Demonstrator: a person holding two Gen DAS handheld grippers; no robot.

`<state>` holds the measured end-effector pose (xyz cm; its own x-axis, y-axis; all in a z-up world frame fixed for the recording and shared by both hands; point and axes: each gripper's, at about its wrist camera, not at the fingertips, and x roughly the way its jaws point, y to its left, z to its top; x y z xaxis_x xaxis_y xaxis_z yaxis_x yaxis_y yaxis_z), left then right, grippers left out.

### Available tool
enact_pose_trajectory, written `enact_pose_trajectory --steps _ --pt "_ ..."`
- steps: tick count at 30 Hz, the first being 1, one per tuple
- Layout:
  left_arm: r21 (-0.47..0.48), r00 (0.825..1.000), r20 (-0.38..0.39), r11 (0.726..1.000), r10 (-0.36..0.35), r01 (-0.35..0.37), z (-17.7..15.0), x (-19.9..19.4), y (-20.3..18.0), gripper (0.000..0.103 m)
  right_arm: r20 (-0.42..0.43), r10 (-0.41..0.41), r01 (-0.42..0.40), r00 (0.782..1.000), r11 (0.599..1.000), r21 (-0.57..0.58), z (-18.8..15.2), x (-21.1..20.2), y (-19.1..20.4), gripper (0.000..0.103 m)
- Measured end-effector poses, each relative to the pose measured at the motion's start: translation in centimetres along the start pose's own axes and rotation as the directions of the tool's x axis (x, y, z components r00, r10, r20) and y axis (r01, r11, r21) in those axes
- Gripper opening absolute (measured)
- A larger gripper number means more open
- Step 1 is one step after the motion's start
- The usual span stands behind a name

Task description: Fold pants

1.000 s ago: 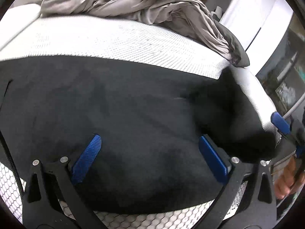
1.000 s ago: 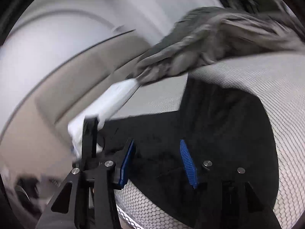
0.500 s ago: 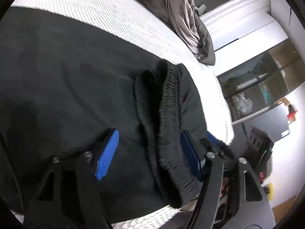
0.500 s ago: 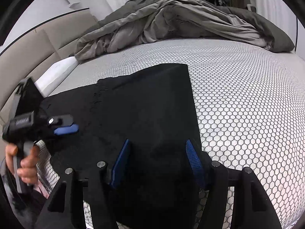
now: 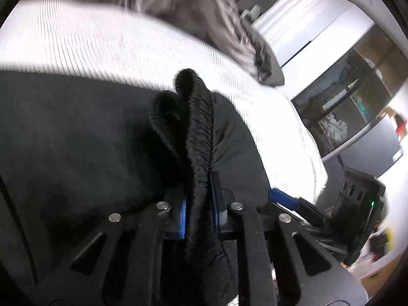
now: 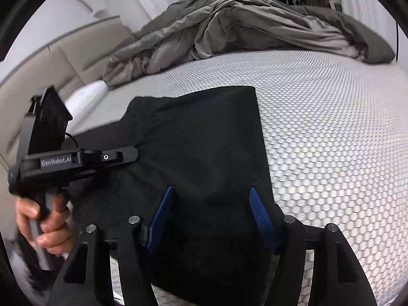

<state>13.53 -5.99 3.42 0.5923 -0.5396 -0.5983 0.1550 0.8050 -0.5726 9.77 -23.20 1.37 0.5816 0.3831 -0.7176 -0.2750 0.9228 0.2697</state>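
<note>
Left wrist view: left tongs [image 5: 199, 213] closing, already pinching the waistband of the black pants [image 5: 76, 137] on the bed [image 6: 331, 140], right tongs [image 6: 211, 216] spread over the fabric, folding barely started.

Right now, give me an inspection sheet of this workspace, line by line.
Surface: bed with a white honeycomb-textured cover.
Job's things: black pants spread flat on the bed; their gathered waistband is bunched up into a ridge.
Clutter: rumpled grey duvet heaped at the far side of the bed.
Grippers: left gripper closing, blue pads pinching the waistband ridge; right gripper jaws apart over the pants' near edge, fabric between them, not pinched.
Cables: a thin black lead at the left gripper's body.
Surroundings: beige padded headboard; glass-fronted shelving; a hand on the left gripper's handle.
</note>
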Motion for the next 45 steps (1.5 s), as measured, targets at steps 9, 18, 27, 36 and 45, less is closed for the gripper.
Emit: enact_pose_trajectory --steps 9,18,27,36,45 --pt "-0.091 0.944 0.08 0.945 0.321 -0.314 2.8 -8.8 10.4 0.014 0.009 0.074 -0.074 0.997 0.997 0.008 1.3 0.8 3.4 0.064" --pt "-0.119 0.902 0.042 0.899 0.429 -0.421 1.6 -10.2 13.1 0.053 -0.078 0.118 -0.114 0.99 0.992 0.051 0.1 1.5 2.9 0.064" --pt "-0.004 0.922 -0.06 0.924 0.382 -0.383 -1.0 -10.1 12.7 0.059 -0.196 0.425 -0.384 0.884 0.898 0.214 -2.8 2.6 2.1 0.035" --pt "0.013 0.926 -0.048 0.927 0.375 -0.375 -1.6 -11.2 12.6 0.062 -0.304 0.383 -0.379 0.872 0.922 0.075 -5.4 1.5 4.3 0.008" --pt "-0.055 0.951 0.153 0.963 0.268 -0.262 0.0 -13.3 9.4 0.062 -0.047 0.362 -0.34 0.931 0.907 0.249 -2.8 0.3 0.8 0.049"
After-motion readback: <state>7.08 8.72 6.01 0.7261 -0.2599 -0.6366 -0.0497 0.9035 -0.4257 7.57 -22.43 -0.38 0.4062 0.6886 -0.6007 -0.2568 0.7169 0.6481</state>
